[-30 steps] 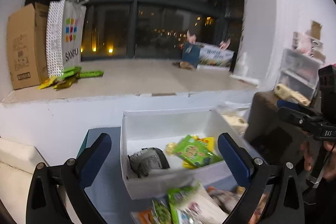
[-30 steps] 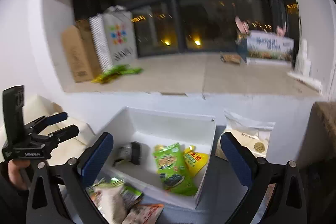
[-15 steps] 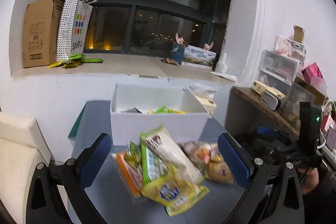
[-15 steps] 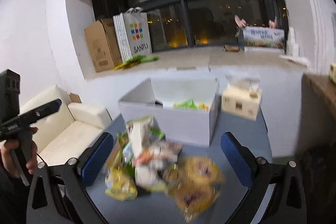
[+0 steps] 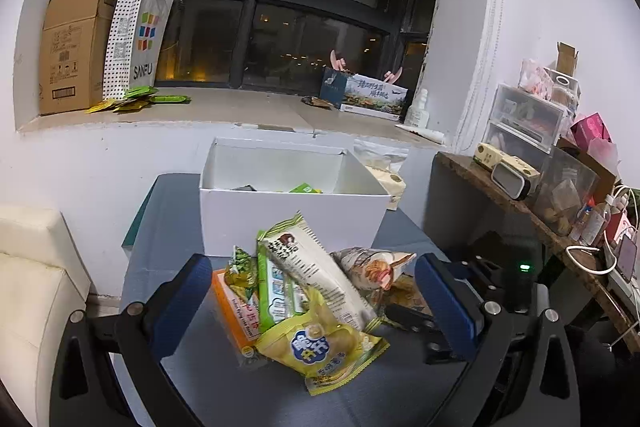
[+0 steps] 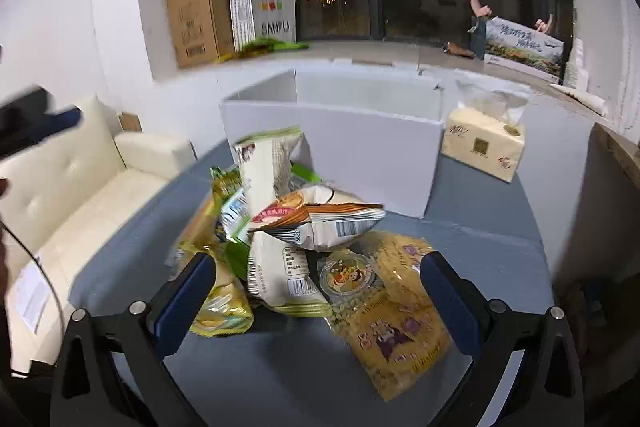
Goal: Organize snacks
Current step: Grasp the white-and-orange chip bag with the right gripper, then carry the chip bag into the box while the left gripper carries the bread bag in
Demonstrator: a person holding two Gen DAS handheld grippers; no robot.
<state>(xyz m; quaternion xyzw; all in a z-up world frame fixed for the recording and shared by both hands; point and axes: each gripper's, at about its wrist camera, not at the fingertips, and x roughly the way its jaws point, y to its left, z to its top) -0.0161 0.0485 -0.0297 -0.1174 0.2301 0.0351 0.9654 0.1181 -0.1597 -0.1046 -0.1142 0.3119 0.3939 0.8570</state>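
Observation:
A white open box [image 5: 288, 215] stands on the blue-grey table [image 5: 172, 211], with a dark packet and a green one showing inside. In front of it lies a pile of snack packets: a long white packet [image 5: 316, 267], a yellow bag [image 5: 320, 343], an orange packet [image 5: 232, 311], a cone-printed bag [image 5: 372, 267]. My left gripper [image 5: 313, 279] is open just above the pile. My right gripper [image 6: 318, 263] is open too, low over a white barcode packet [image 6: 280, 275], a jelly cup [image 6: 346, 277] and a yellow bag [image 6: 400, 311]. Neither holds anything.
A tissue pack [image 6: 484, 143] sits right of the box. A cream sofa [image 6: 72, 195] borders the table's left. The windowsill holds a cardboard box [image 5: 72, 47], a SANFU bag [image 5: 138, 39] and green packets [image 5: 140, 99]. A cluttered shelf [image 5: 532, 179] stands on the right.
Both grippers have drawn back from above the white box and dropped low to the snack pile in front of it. Both stayed open.

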